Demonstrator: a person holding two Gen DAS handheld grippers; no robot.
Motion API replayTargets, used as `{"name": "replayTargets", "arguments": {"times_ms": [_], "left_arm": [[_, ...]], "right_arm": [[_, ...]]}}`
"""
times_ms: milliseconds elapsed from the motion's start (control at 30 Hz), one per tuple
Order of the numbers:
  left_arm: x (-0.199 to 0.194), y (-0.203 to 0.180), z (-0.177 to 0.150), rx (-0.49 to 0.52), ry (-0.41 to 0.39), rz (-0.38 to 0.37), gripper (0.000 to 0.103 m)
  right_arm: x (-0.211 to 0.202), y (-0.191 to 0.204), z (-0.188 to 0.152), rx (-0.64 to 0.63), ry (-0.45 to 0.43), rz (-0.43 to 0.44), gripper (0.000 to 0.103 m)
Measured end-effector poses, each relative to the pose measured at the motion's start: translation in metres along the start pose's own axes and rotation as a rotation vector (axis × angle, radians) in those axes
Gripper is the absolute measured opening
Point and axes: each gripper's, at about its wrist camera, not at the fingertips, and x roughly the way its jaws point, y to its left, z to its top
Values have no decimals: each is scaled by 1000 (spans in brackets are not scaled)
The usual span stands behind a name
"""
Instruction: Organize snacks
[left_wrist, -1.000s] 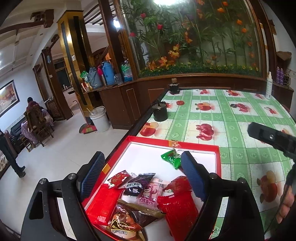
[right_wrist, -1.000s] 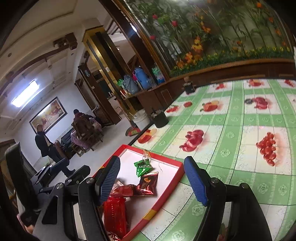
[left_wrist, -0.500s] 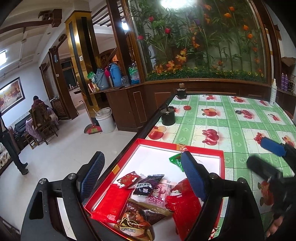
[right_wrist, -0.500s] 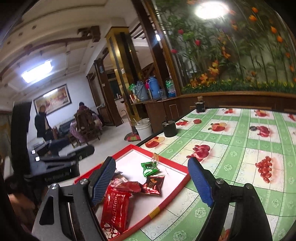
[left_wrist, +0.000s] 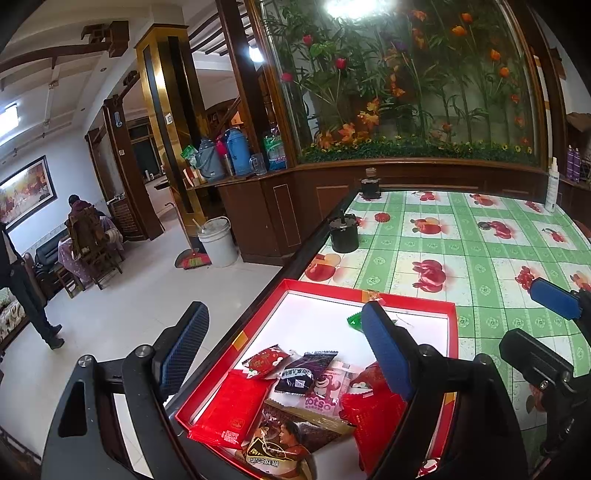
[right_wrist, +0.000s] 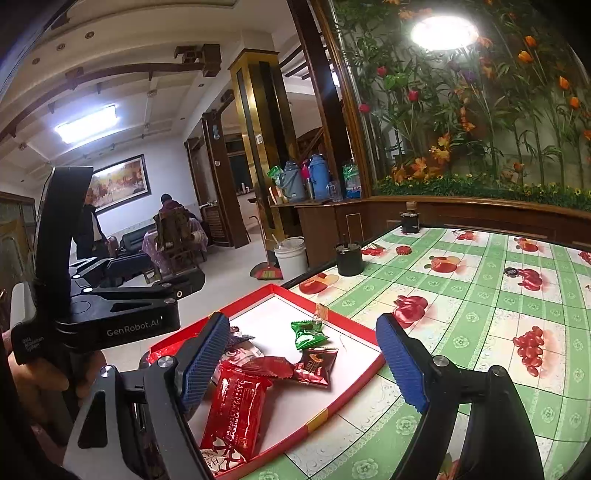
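A red tray with a white floor (left_wrist: 406, 301) (right_wrist: 354, 325) lies at the near left edge of the table. It holds several snack packets: red packs (left_wrist: 231, 410) (right_wrist: 236, 406), a dark pack (left_wrist: 304, 373), a pink pack (left_wrist: 327, 389), a brown pack (right_wrist: 316, 365) and a green candy (right_wrist: 306, 334) (left_wrist: 354, 320). My left gripper (left_wrist: 284, 354) is open and empty above the tray's near end. My right gripper (right_wrist: 303, 362) is open and empty above the tray's right side; it also shows in the left wrist view (left_wrist: 546, 328).
A green fruit-print cloth (left_wrist: 461, 258) covers the table. A black pot (left_wrist: 343, 234) (right_wrist: 349, 258) stands beyond the tray at the table's left edge, a small dark jar (left_wrist: 370, 184) at the far corner, a white spray bottle (left_wrist: 552, 184) far right. A planter wall stands behind.
Both grippers have pulled back and risen a little, so more of the tray and room shows. The right gripper has swung further right and lower in the left view. Both stay open.
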Motion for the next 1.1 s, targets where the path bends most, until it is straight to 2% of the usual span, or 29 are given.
{"name": "replayTargets", "arguments": {"times_ms": [433, 1100], "left_arm": [[2, 10, -1, -24, -2, 32, 88], [6, 9, -8, -4, 26, 18, 89]], "right_arm": [[1, 2, 0, -13, 4, -4, 83], [2, 3, 0, -44, 13, -10, 83]]}}
